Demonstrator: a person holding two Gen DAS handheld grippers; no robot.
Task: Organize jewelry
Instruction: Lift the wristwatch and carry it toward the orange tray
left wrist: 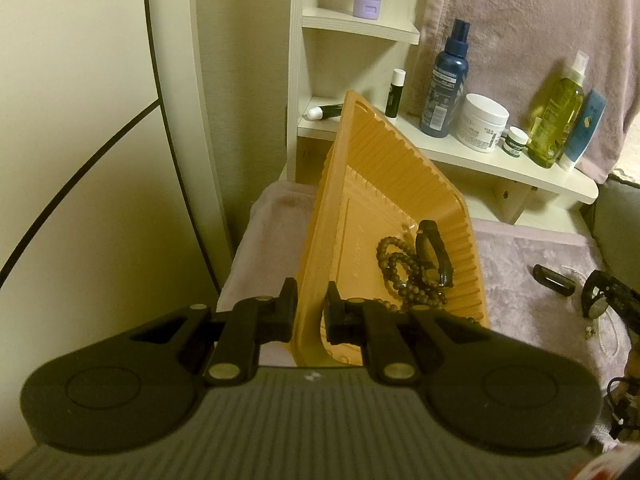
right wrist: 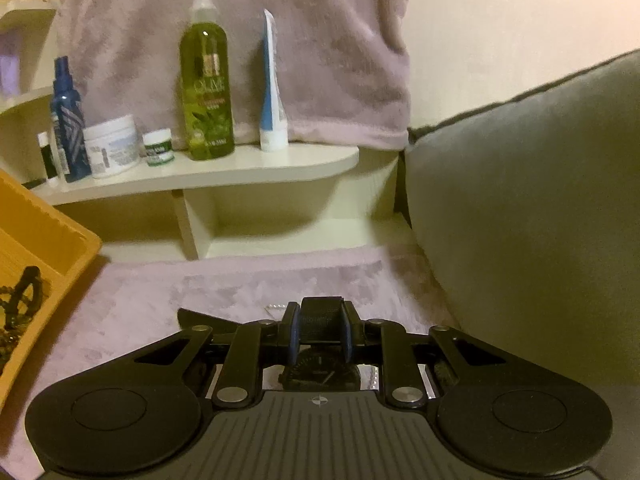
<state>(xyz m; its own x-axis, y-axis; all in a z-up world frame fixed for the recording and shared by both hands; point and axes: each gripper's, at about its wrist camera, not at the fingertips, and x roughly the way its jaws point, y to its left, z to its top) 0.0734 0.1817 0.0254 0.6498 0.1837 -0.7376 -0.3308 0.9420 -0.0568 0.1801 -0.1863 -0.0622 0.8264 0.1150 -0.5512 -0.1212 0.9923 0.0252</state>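
Jaws of left gripper (left wrist: 311, 312) clamped on orange tray (left wrist: 360, 184) rim; jaws of right gripper (right wrist: 320, 330) clamped on black watch (right wrist: 320, 372) strap.
Tray tilts up ahead of left jaws, wooden bead bracelet (left wrist: 400, 272) and dark band (left wrist: 434, 254) pooled right of them. Watch face sits below right jaws, above mauve cloth (right wrist: 248, 284).

Left claw (left wrist: 311, 312): matte black plastic, two round disc housings with an inset circle each, angled link arms, brass-coloured pivot screws, blocky black fingers (left wrist: 289, 308). Grey ribbed base plate below, small white mark at its centre. Right claw (right wrist: 320, 330): same black discs and links, silver pivot screws, blue-edged finger pads (right wrist: 293, 334). Grey ribbed plate with a crosshair marking. No hand, sleeve or skin in view.
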